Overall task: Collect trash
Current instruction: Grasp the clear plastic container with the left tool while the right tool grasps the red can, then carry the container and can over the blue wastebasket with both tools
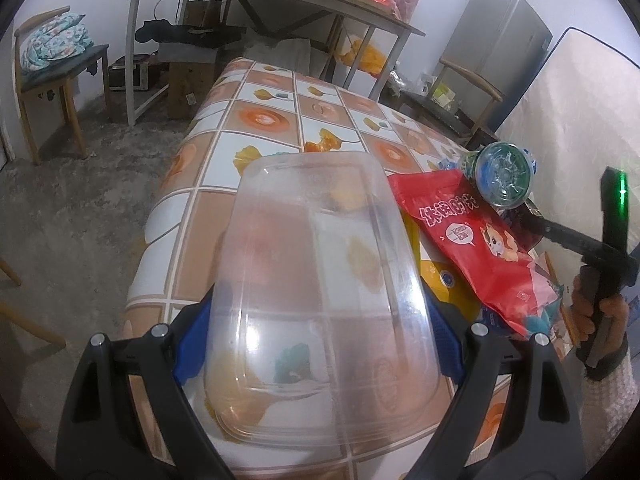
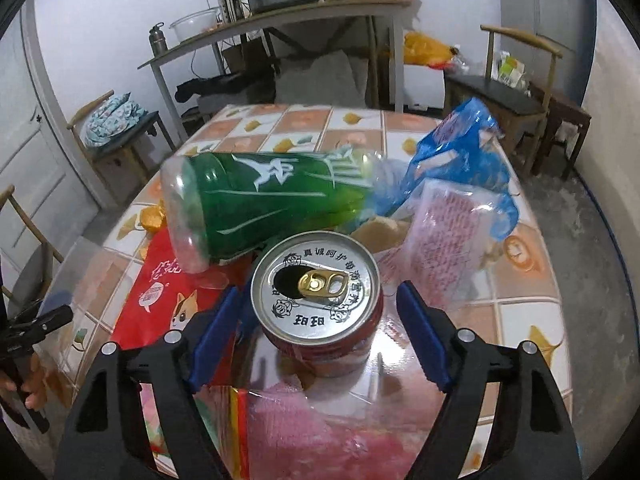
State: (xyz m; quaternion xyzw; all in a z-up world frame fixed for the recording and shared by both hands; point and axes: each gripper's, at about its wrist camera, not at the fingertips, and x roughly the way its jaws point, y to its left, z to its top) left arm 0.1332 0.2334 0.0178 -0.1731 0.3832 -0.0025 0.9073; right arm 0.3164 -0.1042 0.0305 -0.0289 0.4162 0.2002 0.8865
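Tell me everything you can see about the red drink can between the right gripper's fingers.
The red can stands upright, looks like metal, with a silver top printed in black characters. Its gold pull tab is pushed in and the mouth is open. It rests on crinkled clear plastic wrapping over the tablecloth, in front of a lying green bottle. The right gripper straddles it; the blue pads stand apart from its sides.
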